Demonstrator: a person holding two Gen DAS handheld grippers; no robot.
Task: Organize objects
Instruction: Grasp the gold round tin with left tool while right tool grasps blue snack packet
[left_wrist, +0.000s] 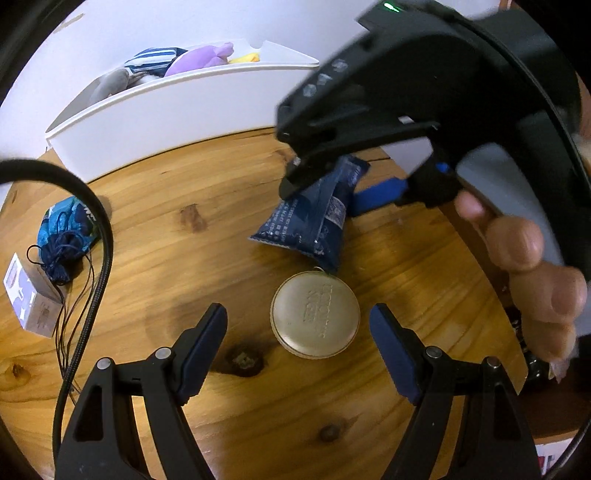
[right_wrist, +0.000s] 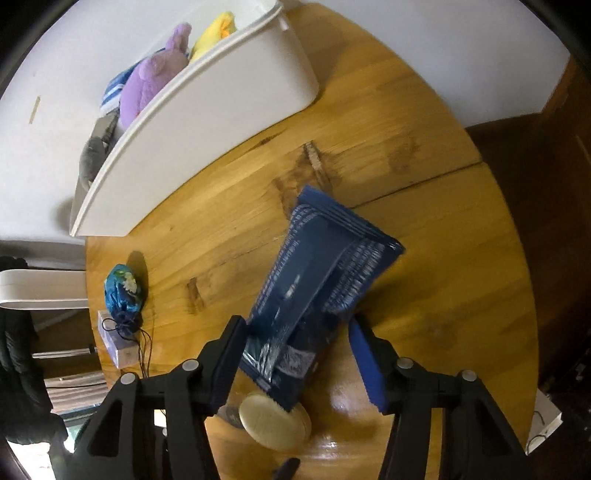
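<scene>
A dark blue snack packet (right_wrist: 317, 273) lies on the round wooden table (right_wrist: 424, 221), one end resting over a round gold tin (right_wrist: 275, 421). My right gripper (right_wrist: 297, 321) points down over the packet with a finger on either side of its near end; the jaws are open, and a gap shows by the blue pad in the left wrist view. There the right gripper (left_wrist: 328, 192) straddles the packet (left_wrist: 310, 225), held by a person's hand (left_wrist: 524, 258). My left gripper (left_wrist: 297, 310) is open just above the gold tin (left_wrist: 314, 319), which sits between its fingers untouched.
A long white bin (left_wrist: 184, 107) at the table's far edge holds a purple plush toy (left_wrist: 199, 59) and other soft toys. A blue drawstring pouch (left_wrist: 66, 232) and a small white box (left_wrist: 29, 302) sit at the left edge. A black cable (left_wrist: 103, 240) hangs there.
</scene>
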